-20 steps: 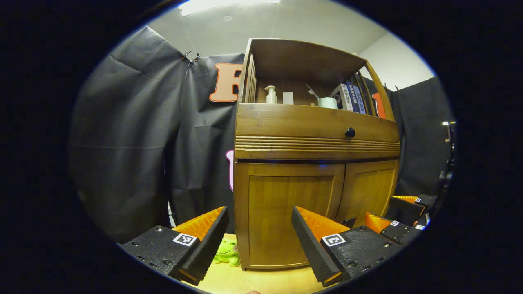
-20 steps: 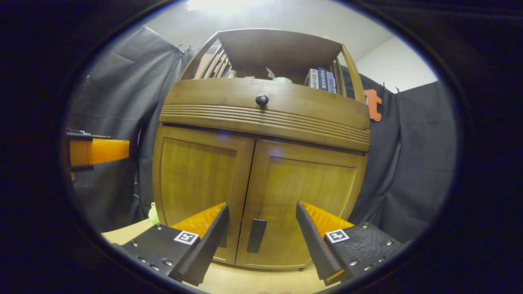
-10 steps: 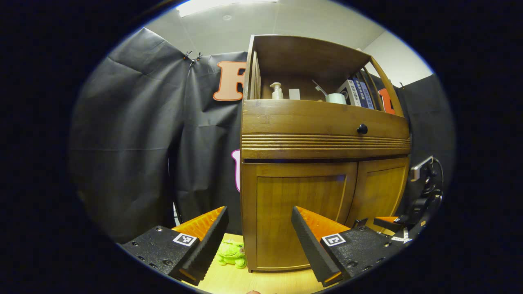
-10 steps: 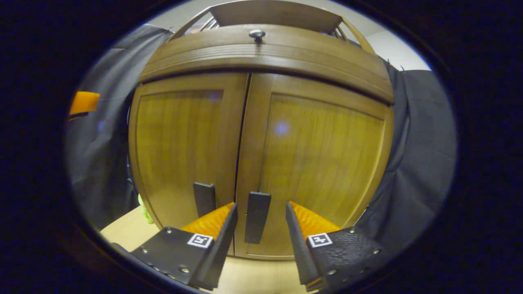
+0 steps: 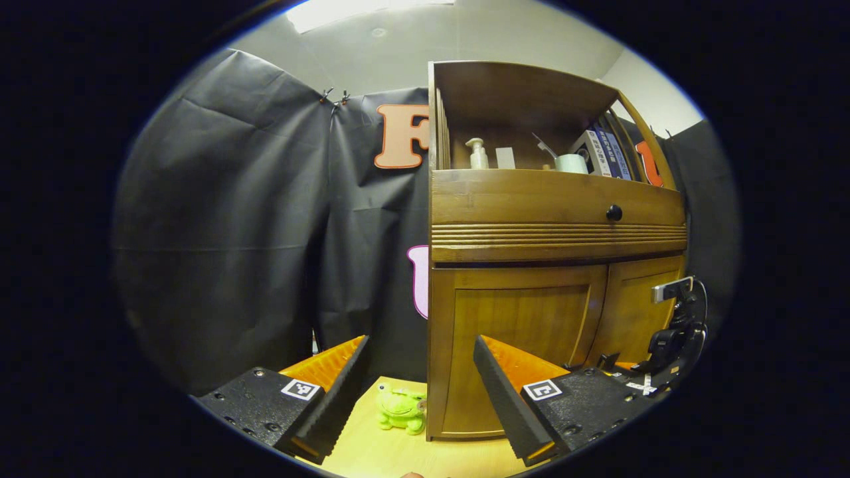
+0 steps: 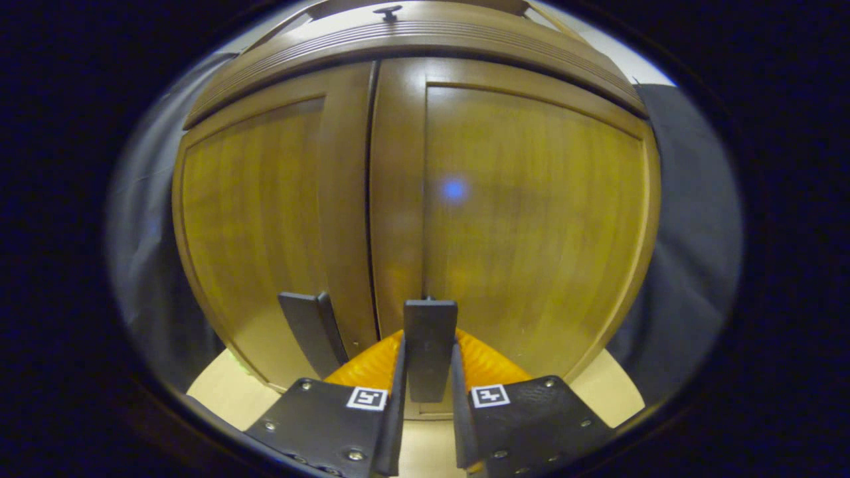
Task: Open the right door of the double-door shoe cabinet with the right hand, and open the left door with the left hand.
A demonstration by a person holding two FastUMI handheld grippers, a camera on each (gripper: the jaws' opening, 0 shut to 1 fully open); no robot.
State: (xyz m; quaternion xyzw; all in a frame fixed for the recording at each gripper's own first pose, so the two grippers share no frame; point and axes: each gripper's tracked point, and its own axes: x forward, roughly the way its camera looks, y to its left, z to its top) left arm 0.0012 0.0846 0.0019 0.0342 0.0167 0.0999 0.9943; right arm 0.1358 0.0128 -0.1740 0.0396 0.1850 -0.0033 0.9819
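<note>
Since half a second ago the right tool [image 6: 426,398] has pushed closer to the brown wooden double-door shoe cabinet [image 6: 412,199] and drawn its fingers [image 6: 392,392] in, so that both now press on the flat dark upright handle of the right door [image 6: 430,348]; the left tool [image 5: 420,392] has drifted leftward, leaving the cabinet off to its right. Seen from the right tool, the two cabinet doors stand shut straight ahead: the panelled right door [image 6: 531,212] lies ahead and to its right, the panelled left door [image 6: 259,212] ahead and to its left, with the left door's matching dark handle [image 6: 311,332] just left of the tool, untouched. From the left tool, the cabinet [image 5: 551,265] rises ahead and to the right on the pale wooden bench [image 5: 372,451], and the right tool [image 5: 664,345] shows at the far right against the doors. That left tool is open, fingers wide apart, gripping nothing. Between its fingers, beside the cabinet's near corner, a small green plush frog [image 5: 401,410] sits on the bench.
</note>
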